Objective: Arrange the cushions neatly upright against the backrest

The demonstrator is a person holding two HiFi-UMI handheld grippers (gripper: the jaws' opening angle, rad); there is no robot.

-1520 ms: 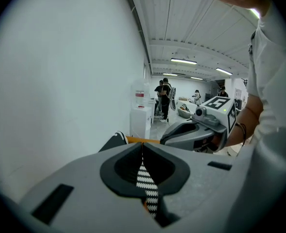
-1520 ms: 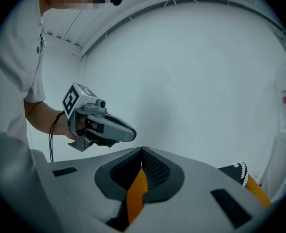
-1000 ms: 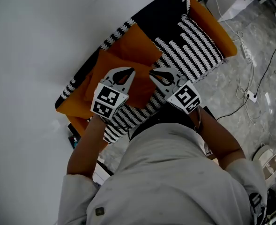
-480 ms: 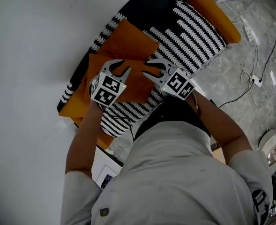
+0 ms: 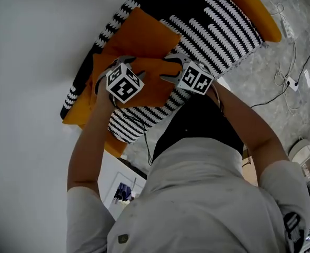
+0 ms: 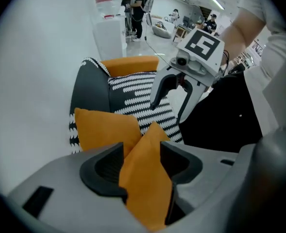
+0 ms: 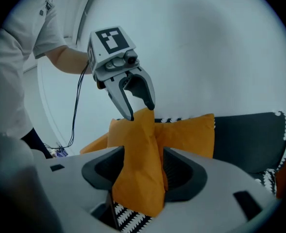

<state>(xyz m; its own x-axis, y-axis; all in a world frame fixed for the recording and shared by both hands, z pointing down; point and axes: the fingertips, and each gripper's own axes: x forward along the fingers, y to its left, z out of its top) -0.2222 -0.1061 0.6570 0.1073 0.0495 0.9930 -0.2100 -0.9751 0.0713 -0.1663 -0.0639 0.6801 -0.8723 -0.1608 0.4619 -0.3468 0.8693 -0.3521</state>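
An orange cushion [image 5: 149,87] stands on the striped seat [image 5: 218,30], held up by its two top corners. My left gripper [image 5: 124,63] has one corner between its jaws; they are opening and the fabric [image 6: 145,178] hangs loosely in the gap. My right gripper [image 5: 168,67] has the other corner [image 7: 138,164] between its opening jaws. A second orange cushion [image 5: 141,36] leans upright against the black backrest [image 5: 105,36] just behind. Each gripper shows in the other's view, right gripper [image 6: 167,111] and left gripper [image 7: 140,111].
The orange armchair with its black-and-white throw stands against a white wall [image 5: 28,62]. A power strip and cables [image 5: 289,80] lie on the marble floor to the right. A white box [image 5: 120,188] sits on the floor by the chair's front. People [image 6: 135,4] stand far off.
Both grippers carried the front cushion up toward the backrest, close to the second cushion. Their jaws went from pinched shut on its corners to spread apart.
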